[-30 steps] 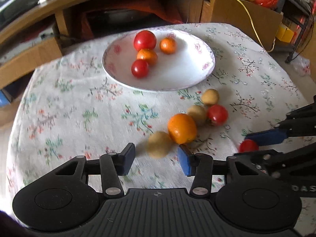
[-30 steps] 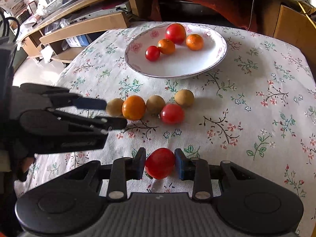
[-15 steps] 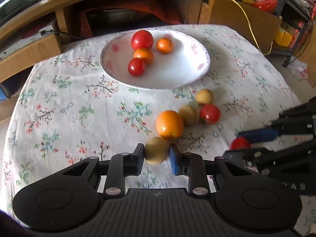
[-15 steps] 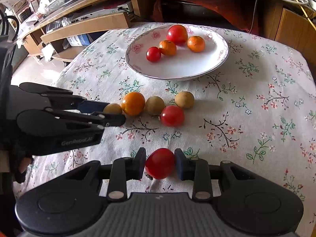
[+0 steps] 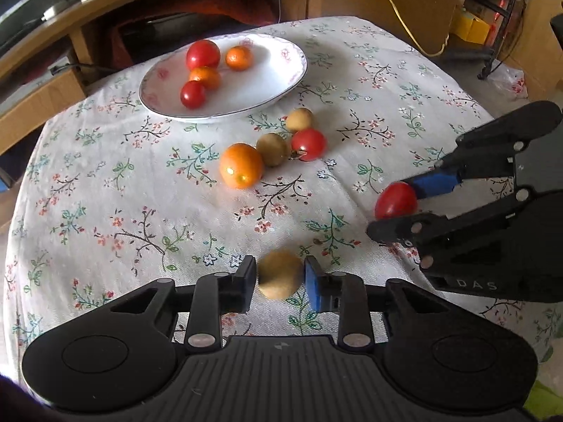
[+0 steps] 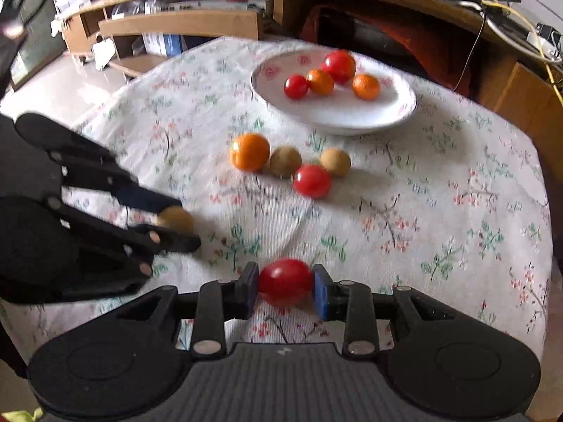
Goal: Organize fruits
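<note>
Both tools are loaded right now. Left tool [image 5: 279, 277] has the small round tan-brown fruit [image 5: 279, 274] between its pads, but the jaws are easing open a touch, with a sliver of gap showing on each side, so that grip looks loose to me. Right tool [image 6: 285, 283] is clamped on the glossy red cherry tomato [image 6: 285, 281], pads pressed on both sides. Both sit just over the near edge of the floral-cloth tabletop [image 5: 387, 81].

Toward the middle of the tabletop, four loose ones huddle together: a round orange citrus [image 5: 241, 170], a tan fruit touching it, a second red tomato [image 5: 309, 144] and another tan fruit behind. Up by the far edge is the white shallow plate with the pink flower rim [image 5: 281, 88], already holding two tomatoes and two small oranges.

My guess is the step in hand is carrying both to the plate. I'd firm up the left squeeze first, since round fruit rolls out easily, then lower each onto a bare patch of plate instead of dropping it on the others.

Compared to a second ago: the left tool was wide open with that tan fruit lying beside the orange. Now the fruit is pulled well away from the group. The right one had its tomato all along.
</note>
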Demonstrator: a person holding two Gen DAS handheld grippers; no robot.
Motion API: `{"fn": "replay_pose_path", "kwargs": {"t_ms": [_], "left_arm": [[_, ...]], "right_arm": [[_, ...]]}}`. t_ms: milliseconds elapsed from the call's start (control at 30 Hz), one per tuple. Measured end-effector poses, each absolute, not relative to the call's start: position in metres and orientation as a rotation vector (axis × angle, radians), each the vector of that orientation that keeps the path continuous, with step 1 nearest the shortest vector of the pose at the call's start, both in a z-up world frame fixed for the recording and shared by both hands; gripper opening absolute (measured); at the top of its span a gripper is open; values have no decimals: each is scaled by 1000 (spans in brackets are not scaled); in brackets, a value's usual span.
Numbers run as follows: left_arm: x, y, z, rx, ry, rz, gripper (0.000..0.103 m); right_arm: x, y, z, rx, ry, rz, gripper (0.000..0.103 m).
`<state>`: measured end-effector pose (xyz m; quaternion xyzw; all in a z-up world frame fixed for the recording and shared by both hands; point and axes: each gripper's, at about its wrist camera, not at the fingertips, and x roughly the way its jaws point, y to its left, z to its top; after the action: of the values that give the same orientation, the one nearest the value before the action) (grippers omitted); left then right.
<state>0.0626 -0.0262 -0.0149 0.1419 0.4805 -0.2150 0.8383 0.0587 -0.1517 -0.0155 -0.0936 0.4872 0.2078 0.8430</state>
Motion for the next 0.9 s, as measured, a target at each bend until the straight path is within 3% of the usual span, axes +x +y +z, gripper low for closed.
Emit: {"fn": "replay_pose_path", "kwargs": {"t_ms": [200, 400, 900], "left_arm": [[59, -27, -14, 305, 1016, -462, 60], [57, -26, -12, 292, 1007, -470, 62], [56, -27, -17, 287, 1022, -485, 59]], "right_arm": [[57, -159, -16, -177, 1032, 452, 27], [59, -157, -14, -171, 1028, 457, 35], [78, -153, -12, -125, 1015, 482, 35]]}}
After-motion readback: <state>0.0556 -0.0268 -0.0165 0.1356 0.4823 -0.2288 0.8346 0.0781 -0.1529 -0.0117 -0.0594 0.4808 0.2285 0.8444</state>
